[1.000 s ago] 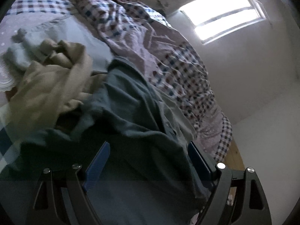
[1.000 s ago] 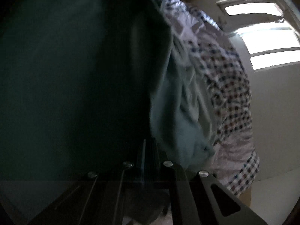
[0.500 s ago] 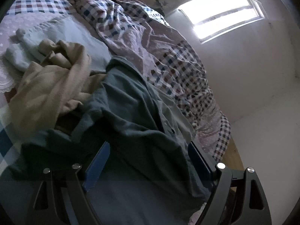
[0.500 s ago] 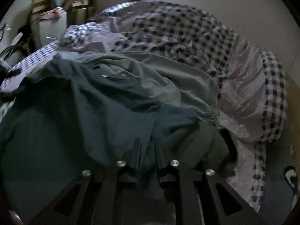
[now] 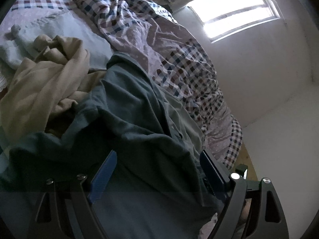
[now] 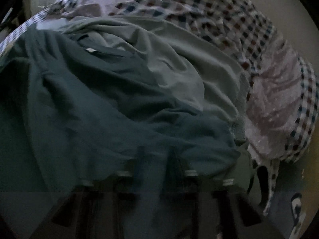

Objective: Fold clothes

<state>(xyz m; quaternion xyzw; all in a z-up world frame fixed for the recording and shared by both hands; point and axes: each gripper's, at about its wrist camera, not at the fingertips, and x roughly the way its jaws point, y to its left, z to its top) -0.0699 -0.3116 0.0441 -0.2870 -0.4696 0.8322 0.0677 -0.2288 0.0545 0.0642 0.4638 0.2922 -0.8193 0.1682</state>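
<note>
A dark teal garment (image 5: 139,119) lies crumpled across the bed. My left gripper (image 5: 157,171) stands open over it, blue pads wide apart and the cloth lying loose between them. In the blurred right wrist view the same teal garment (image 6: 79,109) drapes over my right gripper (image 6: 157,155). Its jaws are closing to a narrow gap with a fold of that cloth between them. A pale grey-green garment (image 6: 189,59) lies beyond the teal one, and its edge (image 5: 185,123) shows in the left view.
A beige garment (image 5: 49,79) and a light blue cloth (image 5: 65,31) are heaped on the left of the bed. A checked quilt (image 5: 179,59) (image 6: 249,29) is bunched along the far side. Beyond the bed edge are a wooden floor (image 5: 247,159), a white wall and a bright window (image 5: 239,10).
The right wrist view rolled and swung from a close look at dark cloth to a view across the bed, with the teal garment still at its fingers. The left gripper stayed put.
</note>
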